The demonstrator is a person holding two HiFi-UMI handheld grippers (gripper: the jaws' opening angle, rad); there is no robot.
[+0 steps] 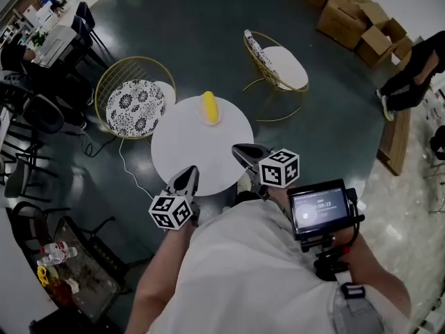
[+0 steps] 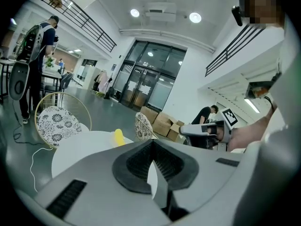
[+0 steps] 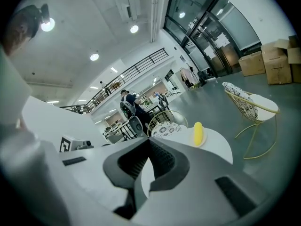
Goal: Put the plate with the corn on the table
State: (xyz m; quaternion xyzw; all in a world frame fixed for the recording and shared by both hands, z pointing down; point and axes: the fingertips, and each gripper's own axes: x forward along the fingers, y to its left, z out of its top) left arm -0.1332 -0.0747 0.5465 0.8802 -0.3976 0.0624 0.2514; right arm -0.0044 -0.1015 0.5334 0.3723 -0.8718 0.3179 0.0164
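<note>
The only writing is on the small screen [image 1: 320, 209] just behind the right claw [image 1: 241, 149], at the person's wrist. It shows one line of pale digits set out like a timer, too small to read with certainty. The marker cubes behind the right claw [image 1: 279, 168] and the left claw [image 1: 188, 177] bear only black-and-white square code patterns.
</note>
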